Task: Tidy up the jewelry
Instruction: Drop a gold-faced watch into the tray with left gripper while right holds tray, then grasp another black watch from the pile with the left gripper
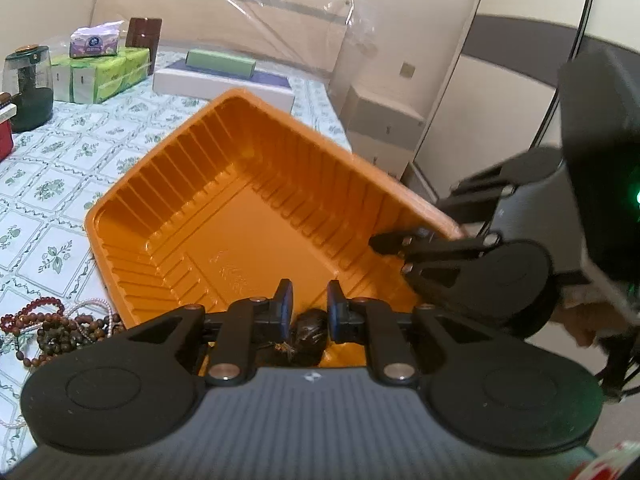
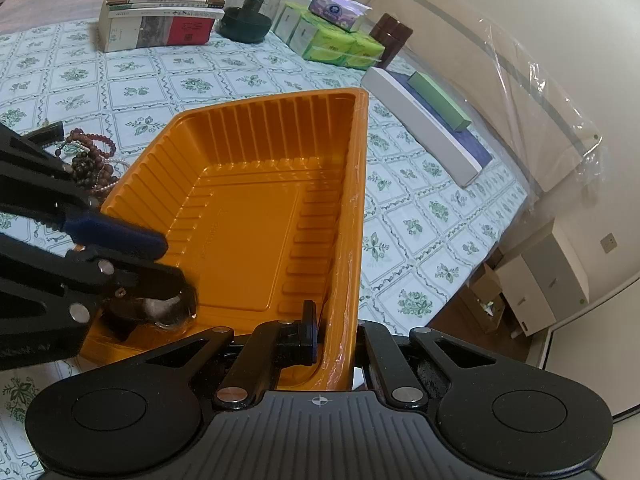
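Over the near corner of the orange tray, the left gripper hangs with a dark bead bracelet just below its blue pads. From its own camera the pads sit slightly apart with the bracelet under the gap, so whether they pinch it or have let it go cannot be told; the other camera shows a dark, shiny lump under that gripper's tip, just inside the tray's near wall. The right gripper is closed on the tray's right rim, one finger inside the wall and one outside, and the tray looks tipped up off the flowered cloth on that side.

The chief risk is probably the tilt. If the right gripper lifts or twists further, the thin plastic wall could flex or slip free, and the bracelet would slide toward the low side or over the edge. Opening the left gripper too close to the near wall could drop the beads outside.

Left of the tray, the remaining pile of beads lies on the cloth, touching or nearly touching the tray's wall; a shifting tray could drag and tangle those strands.
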Demonstrator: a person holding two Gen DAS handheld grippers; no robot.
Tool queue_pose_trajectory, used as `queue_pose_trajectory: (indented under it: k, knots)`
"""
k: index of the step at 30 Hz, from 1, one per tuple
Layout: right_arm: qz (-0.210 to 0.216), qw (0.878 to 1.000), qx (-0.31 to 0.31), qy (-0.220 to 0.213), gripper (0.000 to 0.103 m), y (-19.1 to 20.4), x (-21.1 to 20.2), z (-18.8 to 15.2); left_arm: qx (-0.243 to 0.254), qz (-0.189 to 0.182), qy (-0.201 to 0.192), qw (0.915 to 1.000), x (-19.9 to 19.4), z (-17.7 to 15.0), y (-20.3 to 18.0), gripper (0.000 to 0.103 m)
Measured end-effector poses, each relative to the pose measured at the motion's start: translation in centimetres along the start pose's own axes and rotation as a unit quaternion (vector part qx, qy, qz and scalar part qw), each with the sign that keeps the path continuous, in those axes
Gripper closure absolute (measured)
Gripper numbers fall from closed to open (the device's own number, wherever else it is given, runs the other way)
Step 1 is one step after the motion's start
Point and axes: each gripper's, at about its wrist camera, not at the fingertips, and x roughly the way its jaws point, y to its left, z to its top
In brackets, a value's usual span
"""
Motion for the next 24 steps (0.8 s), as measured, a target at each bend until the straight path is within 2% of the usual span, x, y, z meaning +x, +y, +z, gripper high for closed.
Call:
queue_pose_trajectory:
  k: [5, 11, 16, 24]
  knots:
    - [0.000, 1.000, 0.001, -0.001, 0.099, 0.1, 0.0, 0.0, 0.003, 0.021, -0.010, 0.9997, -1.1, 0.2, 0.7, 0.083]
    - [0.000, 1.000, 0.002, -0.001, 0.099, 0.2, 0.1, -0.1, 0.004, 0.084, -0.013, 0.9963, -3.2, -0.7, 3.3, 0.082]
    - [0.000, 1.000, 0.002, -0.001, 0.099, 0.2, 0.1, -0.1, -0.008, 0.168, -0.006, 0.9858, -5.6, -2.9, 7.1, 0.082]
    - [0.000, 1.000, 0.002, -0.001, 0.099, 0.2, 0.1, -0.1, -0.052, 0.265, 0.005, 0.9627, -9.9, -6.7, 13.2, 0.081]
